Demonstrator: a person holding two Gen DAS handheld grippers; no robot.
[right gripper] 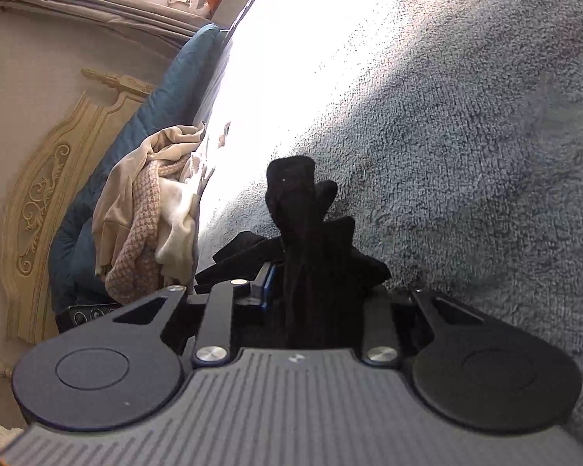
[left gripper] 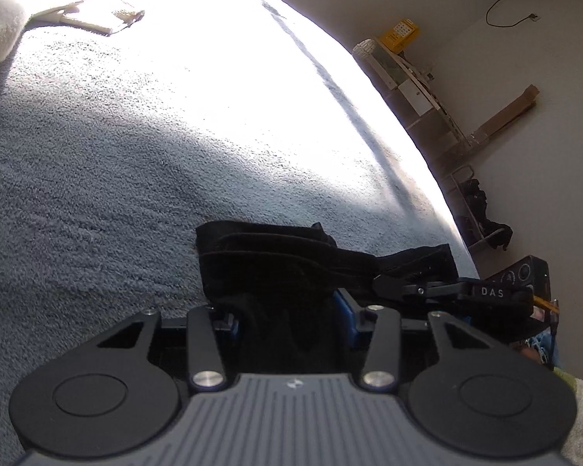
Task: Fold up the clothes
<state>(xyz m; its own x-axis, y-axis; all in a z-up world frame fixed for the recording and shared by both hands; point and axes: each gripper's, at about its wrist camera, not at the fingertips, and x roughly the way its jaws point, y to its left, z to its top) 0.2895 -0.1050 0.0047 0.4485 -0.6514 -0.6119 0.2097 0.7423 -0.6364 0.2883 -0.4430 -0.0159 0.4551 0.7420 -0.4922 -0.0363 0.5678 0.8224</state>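
Note:
A black garment [left gripper: 276,260] lies bunched on the grey fleecy bed cover [left gripper: 97,178]. My left gripper [left gripper: 287,310] is shut on its near end, with cloth filling the gap between the blue pads. The right gripper shows in the left wrist view [left gripper: 427,289], clamped on the garment's right end. In the right wrist view my right gripper [right gripper: 311,283] is shut on the black garment [right gripper: 299,202], which stands up in a narrow fold between the jaws over the bed cover [right gripper: 466,155].
A pile of beige, pink and white clothes [right gripper: 151,209] lies by the blue pillow [right gripper: 167,108] and carved headboard [right gripper: 46,194]. Pale clothes [left gripper: 27,4] lie at the bed's far corner. The bed edge [left gripper: 416,143] drops to shelves and a wall.

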